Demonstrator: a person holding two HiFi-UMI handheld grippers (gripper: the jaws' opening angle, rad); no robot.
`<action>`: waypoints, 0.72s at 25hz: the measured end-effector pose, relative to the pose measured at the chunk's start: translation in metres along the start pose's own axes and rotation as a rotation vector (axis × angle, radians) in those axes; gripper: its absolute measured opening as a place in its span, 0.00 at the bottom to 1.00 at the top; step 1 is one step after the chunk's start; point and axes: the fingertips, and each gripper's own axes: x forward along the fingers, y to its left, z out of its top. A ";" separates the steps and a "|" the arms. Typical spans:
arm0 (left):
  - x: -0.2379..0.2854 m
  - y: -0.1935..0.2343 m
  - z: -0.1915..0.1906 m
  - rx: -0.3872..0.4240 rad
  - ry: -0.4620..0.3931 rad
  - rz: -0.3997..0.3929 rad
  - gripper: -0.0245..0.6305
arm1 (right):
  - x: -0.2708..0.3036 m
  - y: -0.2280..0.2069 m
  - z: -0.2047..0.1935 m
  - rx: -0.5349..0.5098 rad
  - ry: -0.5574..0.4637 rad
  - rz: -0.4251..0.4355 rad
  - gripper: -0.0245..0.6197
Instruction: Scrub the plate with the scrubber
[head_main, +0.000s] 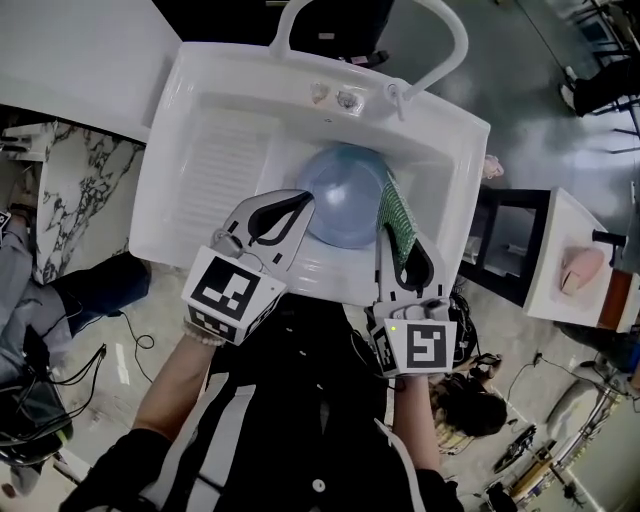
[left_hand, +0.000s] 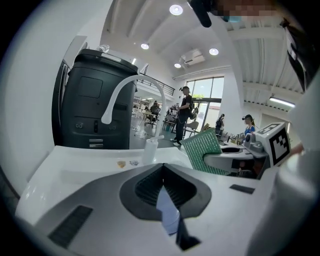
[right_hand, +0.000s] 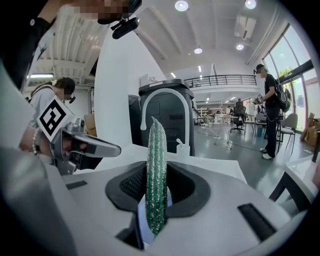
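Left gripper (head_main: 300, 202): jaws closed on the left rim of the blue plate (head_main: 345, 195); its own view shows the thin blue edge pinched between the pads. Right gripper (head_main: 403, 250): jaws clamped on the green scrubber (head_main: 396, 215), which sticks out past the tips, edge-on.

The plate is over the basin of the white sink (head_main: 215, 150), below the faucet (head_main: 440, 30). The scrubber lies at the plate's right edge, touching or just beside it. I can't tell whether the plate rests on the sink bottom.

Step in hand, as I read it: getting the scrubber onto the plate face.
- Rotate the right wrist so the flat side of the scrubber meets the plate, not its edge.
- Use short overlapping strokes from the right rim toward the centre, stopping short of the left jaws.
- Hold the left clamp firm. It grips the rim only, so a hard push on the far side will likely lever the plate out.
- Press toward the left gripper, not away from it.

Writing: nothing readable. There are only black-and-white square markers on both gripper cubes. A small white bottle (left_hand: 150, 150) sits on the sink ledge; no label can be made out.
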 end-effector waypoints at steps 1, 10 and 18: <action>0.003 0.003 -0.004 -0.005 0.011 0.012 0.04 | 0.002 -0.001 -0.002 0.002 0.006 0.005 0.18; 0.029 0.019 -0.039 -0.062 0.123 0.034 0.08 | 0.017 -0.005 -0.026 -0.001 0.052 0.054 0.18; 0.053 0.036 -0.078 -0.136 0.217 0.074 0.17 | 0.030 -0.007 -0.038 -0.013 0.090 0.075 0.18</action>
